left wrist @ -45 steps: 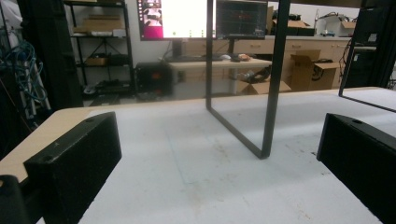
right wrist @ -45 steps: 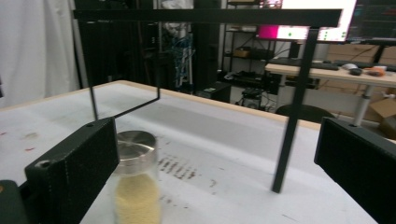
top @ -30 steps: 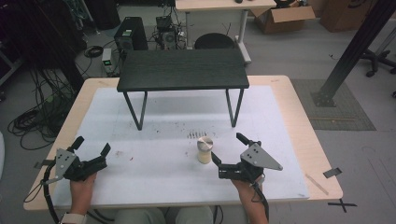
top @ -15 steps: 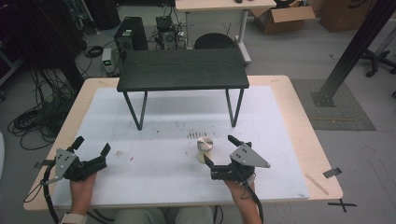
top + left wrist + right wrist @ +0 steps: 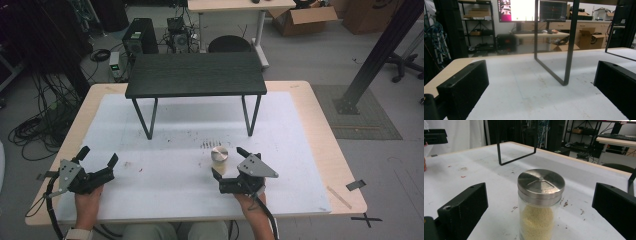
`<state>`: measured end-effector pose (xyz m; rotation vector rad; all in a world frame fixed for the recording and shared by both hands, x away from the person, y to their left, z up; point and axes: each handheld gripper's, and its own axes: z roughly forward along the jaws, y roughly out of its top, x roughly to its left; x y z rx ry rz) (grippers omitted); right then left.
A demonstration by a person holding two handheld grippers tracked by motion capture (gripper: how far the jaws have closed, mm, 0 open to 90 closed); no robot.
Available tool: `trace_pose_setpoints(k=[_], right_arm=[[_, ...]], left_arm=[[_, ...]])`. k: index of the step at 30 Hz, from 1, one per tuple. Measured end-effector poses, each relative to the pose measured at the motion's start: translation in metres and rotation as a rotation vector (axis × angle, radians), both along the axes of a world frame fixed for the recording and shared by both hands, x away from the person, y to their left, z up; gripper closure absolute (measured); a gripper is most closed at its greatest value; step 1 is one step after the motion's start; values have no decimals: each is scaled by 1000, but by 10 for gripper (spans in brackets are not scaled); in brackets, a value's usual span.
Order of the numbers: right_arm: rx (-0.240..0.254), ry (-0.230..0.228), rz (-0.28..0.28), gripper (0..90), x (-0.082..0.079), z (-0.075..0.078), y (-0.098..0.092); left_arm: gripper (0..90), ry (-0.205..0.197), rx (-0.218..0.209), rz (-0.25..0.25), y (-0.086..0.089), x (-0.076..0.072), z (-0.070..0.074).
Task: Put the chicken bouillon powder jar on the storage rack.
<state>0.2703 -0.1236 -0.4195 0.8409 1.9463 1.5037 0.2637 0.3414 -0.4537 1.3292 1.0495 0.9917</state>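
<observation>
A glass shaker jar [image 5: 540, 205] with a steel lid, filled with pale yellow grains, stands upright on the white tabletop [image 5: 175, 125], near of the small black table [image 5: 196, 75]. The right claw [image 5: 230, 162] is spread wide, its jaws flanking the jar without touching it. The left claw [image 5: 97, 156] rests released at the near left, well apart from the jar

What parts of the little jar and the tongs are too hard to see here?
- Jar bottom: cut off by the lower edge of the right gripper view.
- Yellow grains: too small to name.
- Jar glass in the high view: hidden under its metal lid.
- Left tongs: the tips run off the bottom edge of the left gripper view.
</observation>
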Motion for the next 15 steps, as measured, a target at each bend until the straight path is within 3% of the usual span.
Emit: trace_pose_setpoints(k=[15], right_arm=[[-33,66,-13,37,19,-16,11]], left_arm=[[2,-1,-2,-1,0,0,0]])
